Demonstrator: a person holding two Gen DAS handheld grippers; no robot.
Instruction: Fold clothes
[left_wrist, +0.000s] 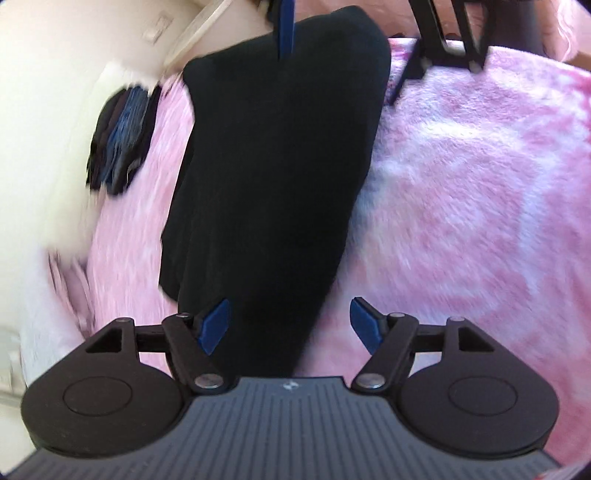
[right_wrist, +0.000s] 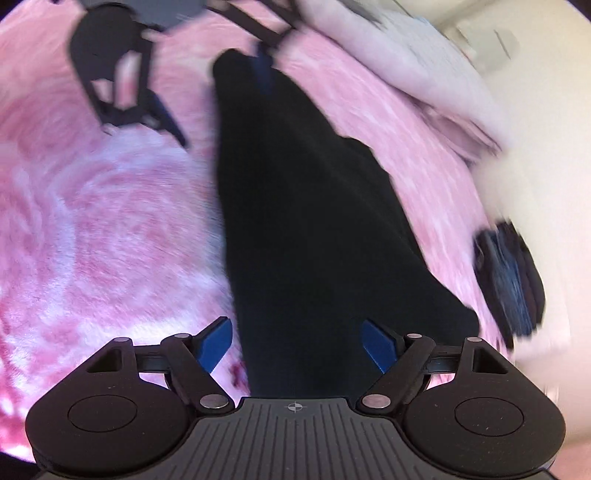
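Note:
A long black garment (left_wrist: 273, 177) lies stretched across a pink tie-dye fleece blanket (left_wrist: 461, 192); it also shows in the right wrist view (right_wrist: 310, 229). My left gripper (left_wrist: 290, 325) is open at one end of the garment, its blue fingers apart with the cloth running between them. My right gripper (right_wrist: 297, 345) is open at the other end in the same way. Each gripper shows far off in the other's view, the right one (left_wrist: 332, 55) and the left one (right_wrist: 221, 92), both with fingers spread.
A pile of folded dark and blue clothes (left_wrist: 118, 136) lies near the blanket's edge by the cream wall, and shows in the right wrist view (right_wrist: 509, 280). A pale folded cloth (right_wrist: 413, 74) lies by the wall. Both views are motion-blurred.

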